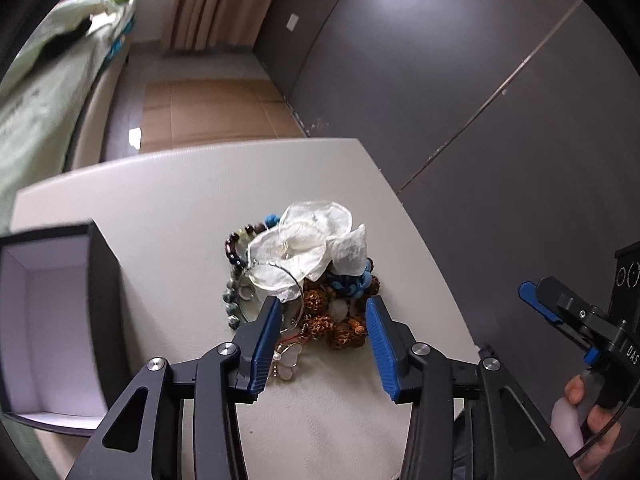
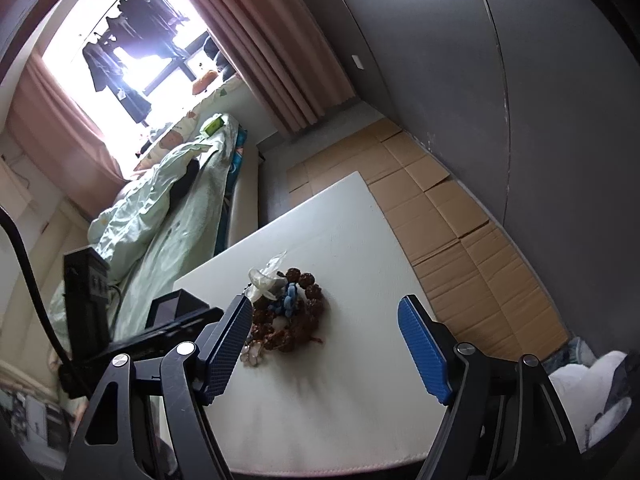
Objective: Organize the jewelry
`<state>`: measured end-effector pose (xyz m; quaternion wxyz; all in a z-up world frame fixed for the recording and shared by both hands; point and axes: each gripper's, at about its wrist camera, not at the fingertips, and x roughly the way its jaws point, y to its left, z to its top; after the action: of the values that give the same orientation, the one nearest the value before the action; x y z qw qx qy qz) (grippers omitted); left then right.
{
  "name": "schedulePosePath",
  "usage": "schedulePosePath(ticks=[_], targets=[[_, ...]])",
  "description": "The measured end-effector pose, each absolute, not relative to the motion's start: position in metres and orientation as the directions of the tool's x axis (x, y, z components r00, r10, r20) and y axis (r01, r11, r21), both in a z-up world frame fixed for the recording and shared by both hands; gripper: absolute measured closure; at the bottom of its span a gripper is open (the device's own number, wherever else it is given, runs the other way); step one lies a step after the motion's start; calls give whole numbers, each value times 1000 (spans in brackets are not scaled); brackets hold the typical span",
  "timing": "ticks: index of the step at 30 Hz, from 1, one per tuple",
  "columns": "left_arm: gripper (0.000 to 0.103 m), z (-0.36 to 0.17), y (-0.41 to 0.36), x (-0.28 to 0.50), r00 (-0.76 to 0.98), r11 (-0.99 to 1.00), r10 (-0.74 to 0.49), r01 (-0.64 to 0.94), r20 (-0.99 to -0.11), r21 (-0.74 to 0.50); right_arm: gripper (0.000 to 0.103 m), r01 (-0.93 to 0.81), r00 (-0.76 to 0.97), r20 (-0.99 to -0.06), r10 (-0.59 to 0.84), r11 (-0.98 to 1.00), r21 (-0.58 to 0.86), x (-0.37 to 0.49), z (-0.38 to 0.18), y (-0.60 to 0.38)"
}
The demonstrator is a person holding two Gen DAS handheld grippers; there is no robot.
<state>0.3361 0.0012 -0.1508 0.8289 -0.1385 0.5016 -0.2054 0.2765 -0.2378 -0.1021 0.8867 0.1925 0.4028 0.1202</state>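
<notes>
A pile of jewelry (image 1: pixel 304 276) lies on the white table (image 1: pixel 168 208): white petal earrings on hoops, brown seed-bead bracelets (image 1: pixel 344 330), blue beads, a dark bead strand and a butterfly piece (image 1: pixel 286 362). My left gripper (image 1: pixel 322 308) is open, its fingers on either side of the pile's near edge, just above it. An open black box (image 1: pixel 52 312) with a pale lining stands at the left. In the right wrist view my right gripper (image 2: pixel 324 312) is open and empty, above the table near the pile (image 2: pixel 288 308). It also shows at the right in the left wrist view (image 1: pixel 532 298).
The table's far edge (image 2: pixel 356 178) drops to flattened cardboard (image 2: pixel 448 216) on the floor. A dark wardrobe wall (image 1: pixel 480 80) stands at the right. A bed with green bedding (image 2: pixel 168 200) lies at the left, below a curtained window.
</notes>
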Motion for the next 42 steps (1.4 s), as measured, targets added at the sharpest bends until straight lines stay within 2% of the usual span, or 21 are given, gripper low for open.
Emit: schedulePosePath(ticks=[3, 5, 9, 17, 23, 26, 27, 29, 32, 36, 42], targets=[[60, -162, 2, 340, 396, 871, -490, 187, -777, -454, 27, -54, 634, -675, 378, 892, 449, 284, -107, -237], [71, -166, 5, 340, 396, 877, -480, 181, -783, -445, 27, -51, 628, -676, 384, 888, 457, 286, -110, -236], [71, -167, 9, 333, 403, 894, -448, 210, -798, -396, 27, -55, 627, -672, 394, 883, 467, 286, -112, -235], [71, -171, -10, 325, 430, 931, -321, 306, -844, -198, 27, -45, 613, -681, 400, 879, 476, 290, -116, -233], [71, -181, -22, 329, 449, 931, -264, 350, -854, -104, 27, -46, 612, -696, 375, 896, 442, 293, -117, -226], [74, -186, -22, 334, 442, 929, -271, 353, -855, -112, 27, -42, 610, -700, 372, 897, 440, 294, -118, -225], [77, -187, -23, 335, 443, 926, -272, 362, -854, -107, 27, -42, 609, -701, 371, 898, 438, 293, -119, -224], [92, -188, -25, 335, 439, 923, -275, 369, -855, -107, 27, -40, 605, -711, 358, 905, 423, 295, -120, -220], [98, -184, -23, 335, 447, 924, -288, 363, -847, -123, 27, -47, 593, -726, 349, 915, 401, 300, -122, -214], [101, -167, -20, 331, 474, 921, -313, 362, -823, -143, 27, -67, 550, -751, 367, 915, 398, 311, -133, -203], [101, -145, -9, 324, 506, 922, -345, 341, -790, -184, 38, -86, 475, -789, 390, 913, 400, 328, -152, -188]])
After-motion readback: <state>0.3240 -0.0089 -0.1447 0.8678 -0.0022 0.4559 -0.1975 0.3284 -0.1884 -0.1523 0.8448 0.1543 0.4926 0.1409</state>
